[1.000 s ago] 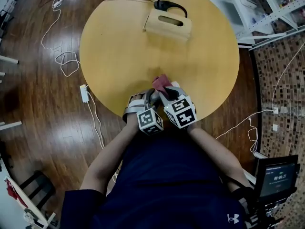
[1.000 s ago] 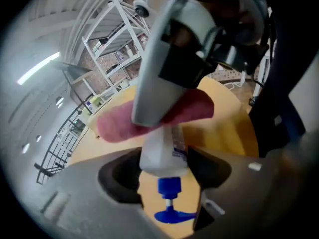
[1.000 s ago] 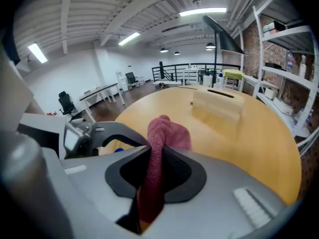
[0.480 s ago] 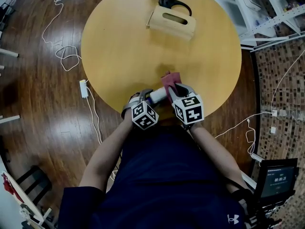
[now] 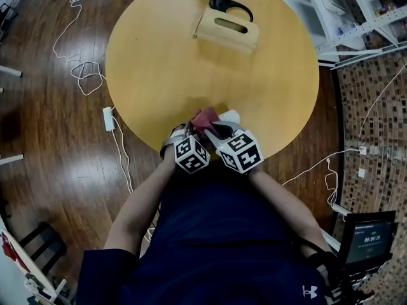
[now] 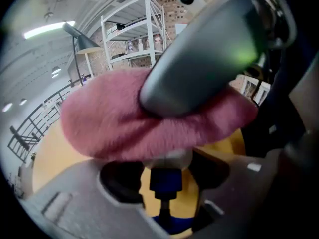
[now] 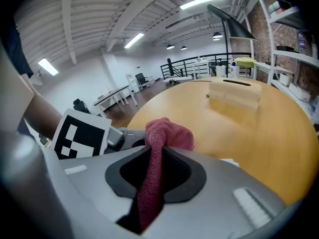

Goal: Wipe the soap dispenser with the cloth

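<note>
Near the front edge of the round wooden table [image 5: 159, 68], my left gripper [image 5: 191, 129] is shut on the soap dispenser [image 5: 229, 115]. In the left gripper view its white collar and blue pump neck [image 6: 164, 178] sit between the jaws. My right gripper [image 5: 213, 127] is shut on the red cloth [image 5: 203, 117], a strip of which runs down between its jaws [image 7: 152, 183]. The cloth [image 6: 149, 121] is bunched over the dispenser's top, with the right gripper's grey body pressed on it. The white end of the dispenser shows to the right of the cloth.
A wooden tissue box [image 5: 227, 30] and a black lamp base [image 5: 229, 6] stand at the table's far side. White cables and a power strip [image 5: 108, 118] lie on the wooden floor at the left. Shelving [image 5: 356, 18] is at the right, a small screen [image 5: 367, 239] at lower right.
My right gripper has slid the cloth to the left along the dispenser, close against the left gripper. The dispenser's white end now shows right of the cloth. The left gripper has rolled slightly.
</note>
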Demonstrator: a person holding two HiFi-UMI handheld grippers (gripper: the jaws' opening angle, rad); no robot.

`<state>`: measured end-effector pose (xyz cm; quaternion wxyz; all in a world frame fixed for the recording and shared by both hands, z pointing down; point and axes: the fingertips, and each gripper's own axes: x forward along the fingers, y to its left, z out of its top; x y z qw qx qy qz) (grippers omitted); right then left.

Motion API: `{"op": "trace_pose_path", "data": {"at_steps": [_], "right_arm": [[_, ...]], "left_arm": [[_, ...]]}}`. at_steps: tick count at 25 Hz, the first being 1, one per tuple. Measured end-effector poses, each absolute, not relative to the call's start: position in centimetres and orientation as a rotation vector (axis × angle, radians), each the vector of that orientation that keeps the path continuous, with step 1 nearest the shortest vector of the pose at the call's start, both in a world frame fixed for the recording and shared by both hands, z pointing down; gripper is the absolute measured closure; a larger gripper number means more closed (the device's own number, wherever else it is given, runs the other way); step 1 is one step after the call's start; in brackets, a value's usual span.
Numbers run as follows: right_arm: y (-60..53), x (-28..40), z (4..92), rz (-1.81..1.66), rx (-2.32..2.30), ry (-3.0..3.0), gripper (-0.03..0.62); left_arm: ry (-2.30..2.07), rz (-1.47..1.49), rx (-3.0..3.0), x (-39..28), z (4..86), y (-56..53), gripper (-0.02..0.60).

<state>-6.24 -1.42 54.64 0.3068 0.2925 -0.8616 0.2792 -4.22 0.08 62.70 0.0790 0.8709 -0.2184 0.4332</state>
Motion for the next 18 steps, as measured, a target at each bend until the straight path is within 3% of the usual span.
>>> {"op": "trace_pose_path", "data": {"at_steps": [8, 15, 18], "right_arm": [[-6.4, 2.9, 54.9, 0.751, 1.141, -2.114, 0.528], [-2.1, -6.2, 55.0, 0.737, 0.813, -2.246, 0.526], [-1.7, -6.1, 55.1, 0.803, 0.773, -2.272, 0.527]], "left_arm": [[-0.648, 1.303, 2.596, -4.2, 63.2, -0.2, 0.311], [-0.648, 1.341, 2.586, -4.3, 63.2, -0.3, 0.311], [-0.647, 1.348, 2.600, -4.2, 63.2, -0.2, 0.311]]}}
